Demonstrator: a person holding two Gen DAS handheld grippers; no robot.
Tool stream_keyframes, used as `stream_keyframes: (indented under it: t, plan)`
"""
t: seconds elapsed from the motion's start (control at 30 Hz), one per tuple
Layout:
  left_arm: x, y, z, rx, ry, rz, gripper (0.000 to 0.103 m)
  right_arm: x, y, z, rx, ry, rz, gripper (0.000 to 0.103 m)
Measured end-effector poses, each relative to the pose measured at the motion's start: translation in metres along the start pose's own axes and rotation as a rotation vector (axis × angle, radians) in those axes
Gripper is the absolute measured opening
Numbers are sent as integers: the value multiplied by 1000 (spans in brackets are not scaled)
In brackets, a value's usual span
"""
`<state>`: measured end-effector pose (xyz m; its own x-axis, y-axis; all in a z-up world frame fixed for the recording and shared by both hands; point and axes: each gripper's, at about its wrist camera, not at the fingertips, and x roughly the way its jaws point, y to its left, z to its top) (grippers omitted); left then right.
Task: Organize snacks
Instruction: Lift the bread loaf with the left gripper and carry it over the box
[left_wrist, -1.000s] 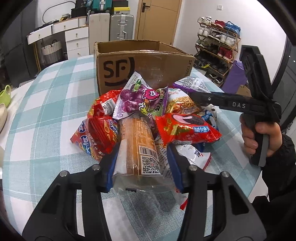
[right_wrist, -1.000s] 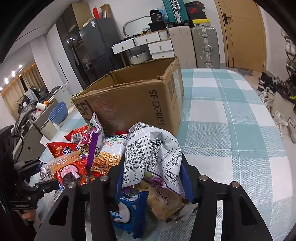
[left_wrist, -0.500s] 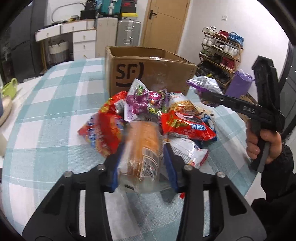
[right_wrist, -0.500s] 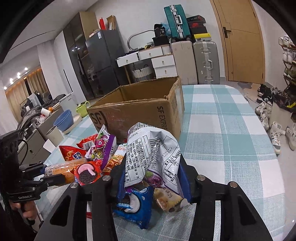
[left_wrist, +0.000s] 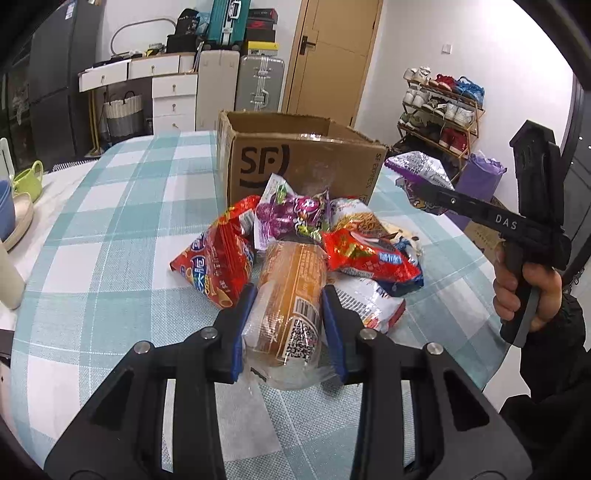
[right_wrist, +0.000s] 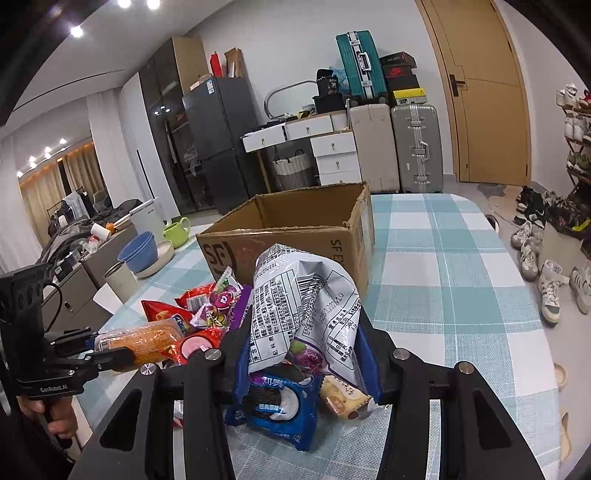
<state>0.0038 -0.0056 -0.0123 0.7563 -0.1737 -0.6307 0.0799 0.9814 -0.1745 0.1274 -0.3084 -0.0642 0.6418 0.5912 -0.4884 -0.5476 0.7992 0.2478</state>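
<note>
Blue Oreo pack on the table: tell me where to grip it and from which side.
Judging by its pose, grip the blue Oreo pack across its short width near the free near end, coming from above. It lies flat on the table, its far end tucked under the silver bag held by the right hand-held gripper.

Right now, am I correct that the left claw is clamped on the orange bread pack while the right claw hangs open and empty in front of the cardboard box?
Not quite. The right claw is not open and empty: it is shut on a silver and purple snack bag, as the right wrist view shows. The rest holds: the left claw is clamped on the orange bread pack, and the cardboard box stands ahead.
</note>
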Motion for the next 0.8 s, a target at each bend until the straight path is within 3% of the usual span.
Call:
stream_keyframes:
  t: [0.4,0.8]
  plan:
    - [-29,-5,16,-1,-89,-24,32,-14,11,11,-14,-46,1,48]
    - [-33,-5,61,-9,-190,23,32,-11,15,38,-16,-78,-31,48]
